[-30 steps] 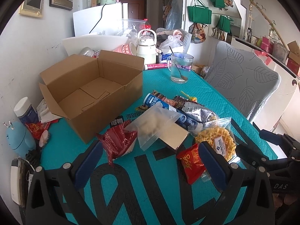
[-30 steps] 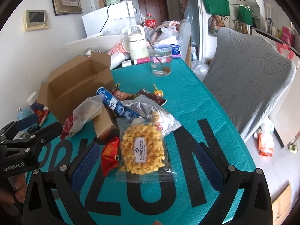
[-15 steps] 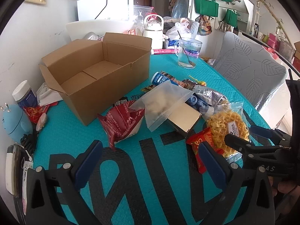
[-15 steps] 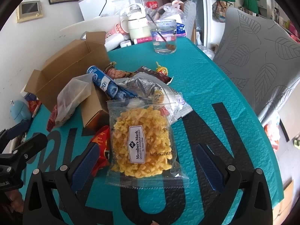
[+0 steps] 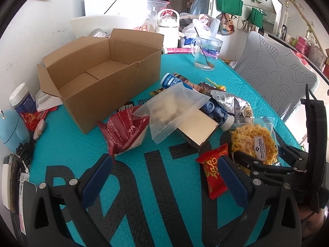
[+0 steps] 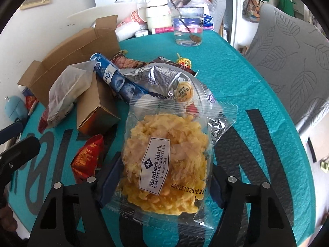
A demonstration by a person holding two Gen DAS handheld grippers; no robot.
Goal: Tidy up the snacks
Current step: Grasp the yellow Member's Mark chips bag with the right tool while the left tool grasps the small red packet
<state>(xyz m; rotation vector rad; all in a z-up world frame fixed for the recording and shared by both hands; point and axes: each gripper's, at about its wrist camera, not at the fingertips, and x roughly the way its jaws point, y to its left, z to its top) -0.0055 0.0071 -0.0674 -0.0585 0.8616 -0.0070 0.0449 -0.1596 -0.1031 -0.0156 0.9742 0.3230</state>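
Snack sorting, teal table
Right gripper closing around yellow snack bag, pads apparently touching; left gripper released, empty.

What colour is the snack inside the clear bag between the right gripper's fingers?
Yellow, in the clear bag with a white label. Best seen in the right wrist view.

On the surface the open cardboard box stands left of the snack heap, a zip bag lying on a small carton, the glass behind them.
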